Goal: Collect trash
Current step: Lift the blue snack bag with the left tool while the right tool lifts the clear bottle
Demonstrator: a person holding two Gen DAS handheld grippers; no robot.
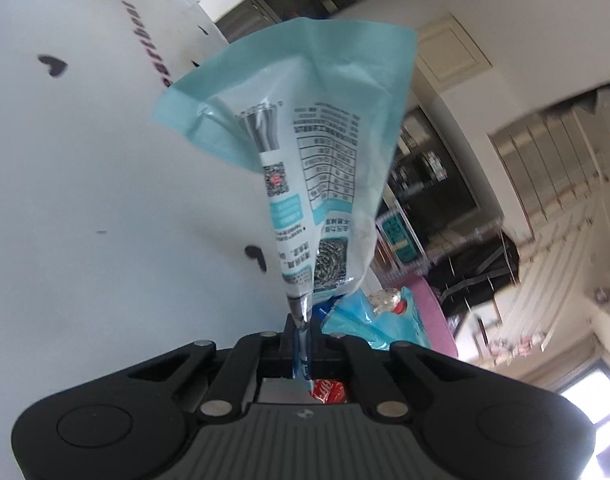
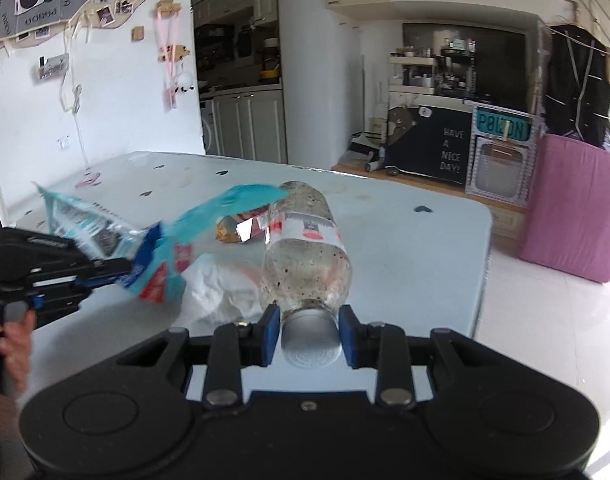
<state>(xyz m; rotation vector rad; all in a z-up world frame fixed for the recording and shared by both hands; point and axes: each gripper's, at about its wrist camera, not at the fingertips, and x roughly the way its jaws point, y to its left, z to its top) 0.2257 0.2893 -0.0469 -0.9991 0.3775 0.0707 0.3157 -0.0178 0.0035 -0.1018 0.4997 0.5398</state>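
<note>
My left gripper (image 1: pixel 303 326) is shut on the edge of a light-blue snack wrapper (image 1: pixel 305 136), which stands up above a white table (image 1: pixel 85 200). In the right wrist view the left gripper (image 2: pixel 125 268) sits at the left with the wrapper (image 2: pixel 81 224) in it. My right gripper (image 2: pixel 309 320) is shut on the grey cap (image 2: pixel 311 338) of a clear plastic bottle (image 2: pixel 305 248) that points away over the table. A teal wrapper (image 2: pixel 225 208), a blue-red wrapper (image 2: pixel 161 272), a crumpled white tissue (image 2: pixel 221 284) and an orange foil packet (image 2: pixel 241 228) lie between the grippers.
The white table (image 2: pixel 405 248) carries small heart marks and ends at the right near a pink box (image 2: pixel 573 208). A black sign and shelves stand behind. A kitchen lies at the back. More blue wrappers (image 1: pixel 369 320) and a red label (image 1: pixel 325 390) show under the left gripper.
</note>
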